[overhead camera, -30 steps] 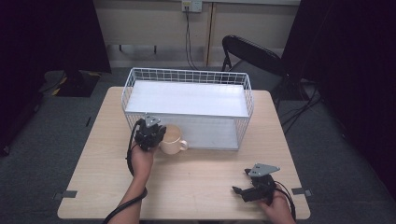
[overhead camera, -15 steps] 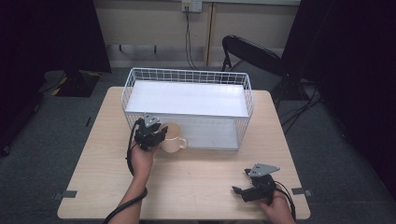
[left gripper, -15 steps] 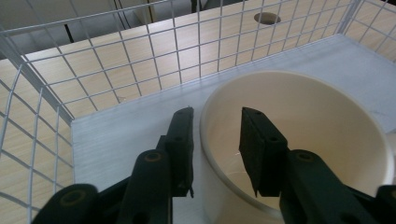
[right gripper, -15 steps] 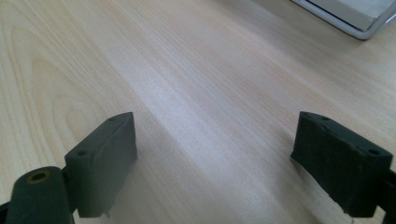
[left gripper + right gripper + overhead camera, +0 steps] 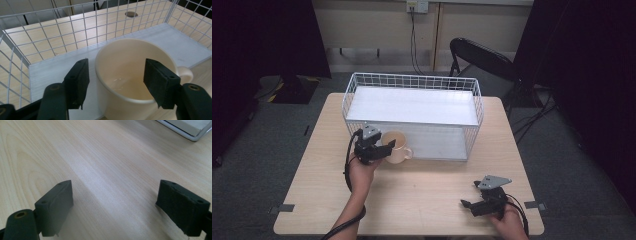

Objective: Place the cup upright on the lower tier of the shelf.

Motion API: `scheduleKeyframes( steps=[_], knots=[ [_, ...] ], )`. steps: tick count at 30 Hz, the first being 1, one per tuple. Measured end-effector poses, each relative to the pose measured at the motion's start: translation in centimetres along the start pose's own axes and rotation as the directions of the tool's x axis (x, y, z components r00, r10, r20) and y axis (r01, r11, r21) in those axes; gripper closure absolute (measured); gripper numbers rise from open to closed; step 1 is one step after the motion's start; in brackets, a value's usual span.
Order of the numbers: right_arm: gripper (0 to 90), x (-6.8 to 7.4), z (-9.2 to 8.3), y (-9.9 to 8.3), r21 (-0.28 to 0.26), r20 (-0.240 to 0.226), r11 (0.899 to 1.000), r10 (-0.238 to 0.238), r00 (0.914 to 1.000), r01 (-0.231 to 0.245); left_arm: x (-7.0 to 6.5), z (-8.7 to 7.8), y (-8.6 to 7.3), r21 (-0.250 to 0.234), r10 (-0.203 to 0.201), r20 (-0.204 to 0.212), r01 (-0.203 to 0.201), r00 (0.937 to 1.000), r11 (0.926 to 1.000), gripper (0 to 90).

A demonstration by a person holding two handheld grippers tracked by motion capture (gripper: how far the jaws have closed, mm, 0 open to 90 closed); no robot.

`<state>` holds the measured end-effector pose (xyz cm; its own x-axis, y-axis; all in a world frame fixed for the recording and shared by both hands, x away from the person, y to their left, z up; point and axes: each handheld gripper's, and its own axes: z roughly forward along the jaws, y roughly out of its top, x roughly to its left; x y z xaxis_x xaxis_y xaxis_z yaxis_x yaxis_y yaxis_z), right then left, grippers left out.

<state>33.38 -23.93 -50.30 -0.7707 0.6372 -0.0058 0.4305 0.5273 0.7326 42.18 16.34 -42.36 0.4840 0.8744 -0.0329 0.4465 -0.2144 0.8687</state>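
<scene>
Cream mug (image 5: 395, 146) upright on bench (image 5: 422, 200), just beside wire basket (image 5: 412, 82) front wall, handle toward bench middle. Left claw (image 5: 384, 149) released: jaws just been opening, straddling mug's near wall, one pad outside, one inside, neither pressing. Judgement: mug set down, release done; left is backing claw clear without tipping mug. Right claw (image 5: 468, 204) spread wide, empty, resting low near bench front edge. Basket wall crowds mug's far side; open bench toward person for retreat.

Glossy ceramic mug (image 5: 130, 82), matt wood table (image 5: 105, 170)
</scene>
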Motion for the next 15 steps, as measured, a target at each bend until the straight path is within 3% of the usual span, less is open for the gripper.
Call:
scheduleKeyframes(
  steps=[2, 11, 15],
  knots=[
    [12.6, 0.0, 0.0, 0.0, 0.0, 0.0, 1.0, 0.0, 1.0, 0.0, -0.2, -0.5, -0.1, -0.005, -0.003, 0.027, 0.004, 0.9996, 1.0, 36.0],
    [12.6, 0.0, 0.0, 0.0, 0.0, 0.0, 1.0, 0.0, 1.0, 0.0, -0.6, -1.7, -0.5, -0.027, 0.012, 0.043, -0.011, 0.999, 0.9996, 33.7],
    [12.6, 0.0, 0.0, 0.0, 0.0, 0.0, 1.0, 0.0, 1.0, 0.0, -0.8, -2.0, -0.6, -0.037, 0.002, 0.056, 0.0, 0.9985, 0.9993, 33.1]
  ],
)
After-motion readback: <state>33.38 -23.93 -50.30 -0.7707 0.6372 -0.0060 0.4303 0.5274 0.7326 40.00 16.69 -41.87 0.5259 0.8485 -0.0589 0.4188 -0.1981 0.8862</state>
